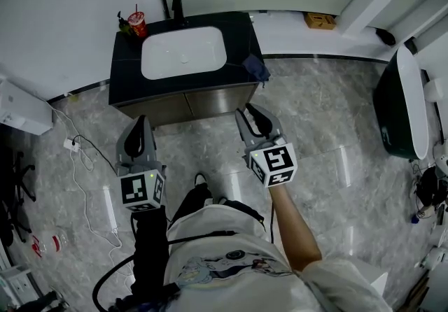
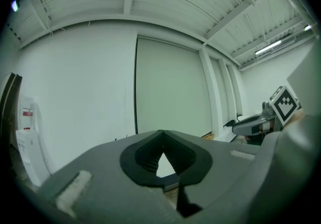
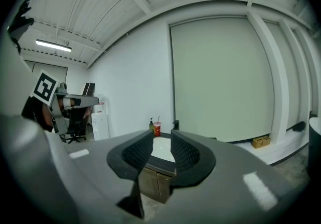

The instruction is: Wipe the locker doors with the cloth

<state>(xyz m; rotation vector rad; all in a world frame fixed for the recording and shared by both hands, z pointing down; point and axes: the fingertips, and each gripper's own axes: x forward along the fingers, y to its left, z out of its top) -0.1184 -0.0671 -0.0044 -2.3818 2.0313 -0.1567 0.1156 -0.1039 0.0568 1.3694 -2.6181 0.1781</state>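
Note:
A dark vanity cabinet (image 1: pixel 126 73) with a white basin stands against the wall, its two brown doors (image 1: pixel 192 103) facing me. A blue cloth (image 1: pixel 256 68) lies bunched on the counter's right edge, half hanging over. My right gripper (image 1: pixel 250 113) hovers just in front of the right door, below the cloth, open with nothing between its pads. In the right gripper view the gripper (image 3: pixel 161 140) frames the basin and the doors (image 3: pixel 155 183). My left gripper (image 1: pixel 142 122) hangs before the cabinet's left corner; in its own view the left gripper (image 2: pixel 161 137) is shut on nothing.
A red cup (image 1: pixel 138 24) and a bottle stand at the counter's back left, a black faucet (image 1: pixel 177 7) behind the basin. A dark bathtub (image 1: pixel 402 104) is at the right, a cardboard box (image 1: pixel 320 20) by the far wall. Cables (image 1: pixel 84 164) trail on the floor at the left.

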